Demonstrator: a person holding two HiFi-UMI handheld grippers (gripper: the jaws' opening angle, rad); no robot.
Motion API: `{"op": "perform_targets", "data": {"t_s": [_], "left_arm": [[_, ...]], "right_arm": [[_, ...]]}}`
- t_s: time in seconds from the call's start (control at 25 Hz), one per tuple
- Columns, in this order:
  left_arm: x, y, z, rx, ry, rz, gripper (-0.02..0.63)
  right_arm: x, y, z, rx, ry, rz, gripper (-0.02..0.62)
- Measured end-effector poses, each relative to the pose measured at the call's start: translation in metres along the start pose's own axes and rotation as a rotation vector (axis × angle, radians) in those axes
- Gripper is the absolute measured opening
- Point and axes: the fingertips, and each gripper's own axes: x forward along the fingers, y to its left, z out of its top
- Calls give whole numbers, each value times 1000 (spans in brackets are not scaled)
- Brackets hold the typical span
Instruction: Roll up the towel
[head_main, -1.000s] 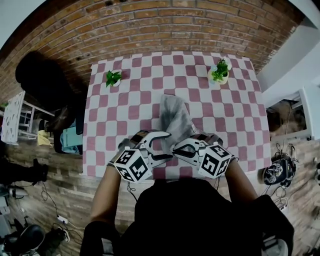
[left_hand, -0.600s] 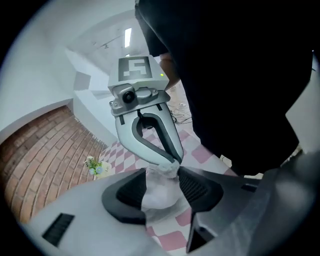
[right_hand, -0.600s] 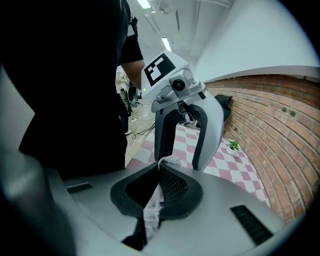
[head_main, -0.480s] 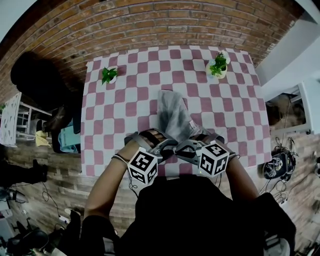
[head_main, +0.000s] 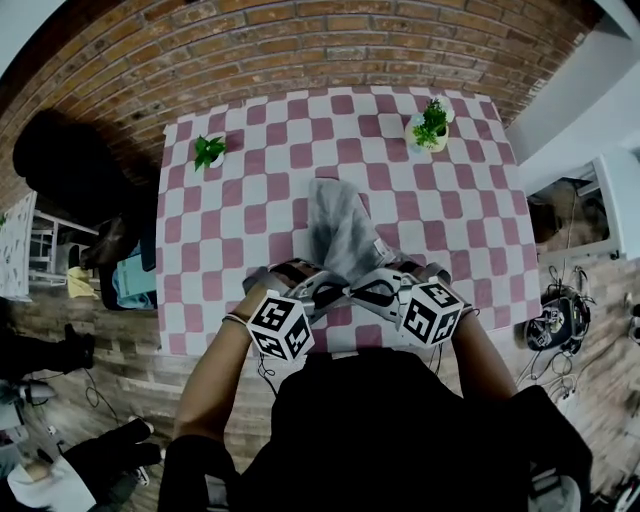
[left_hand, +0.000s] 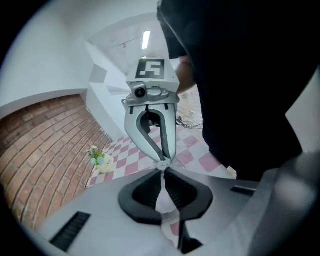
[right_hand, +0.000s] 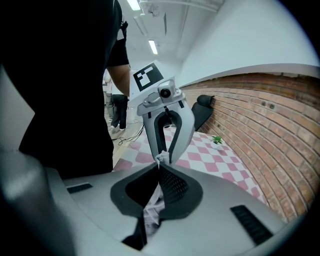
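Both grippers are held low at the lower middle of the head view, angled downward and set tip to tip. The left gripper (head_main: 332, 292) is closed on the near edge of the crumpled grey cloth towel (head_main: 338, 225). Its jaws have just been closing, and a second earlier they were spread wide beside that edge. The right gripper (head_main: 368, 291) is clamped on the same edge. The towel is stretched up the pink-and-white checked tablecloth (head_main: 250, 200) toward the centre.
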Motion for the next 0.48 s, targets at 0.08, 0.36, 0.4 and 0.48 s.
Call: {"op": "perform_targets", "data": {"t_s": [0.08, 0.36, 0.4, 0.48], "left_arm": [[-4, 8, 0, -86, -41, 37, 21], [-48, 65, -1, -348, -209, 327, 17], [-57, 75, -1, -377, -236, 367, 17], [-73, 94, 2, -418, -293, 438, 17]], "right_arm": [[-3, -9, 3, 34, -51, -65, 5], [-22, -20, 1, 228, -147, -232, 213], [-21, -18, -8, 251, -134, -245, 218], [-15, -12, -32, 288, -108, -278, 238]]}}
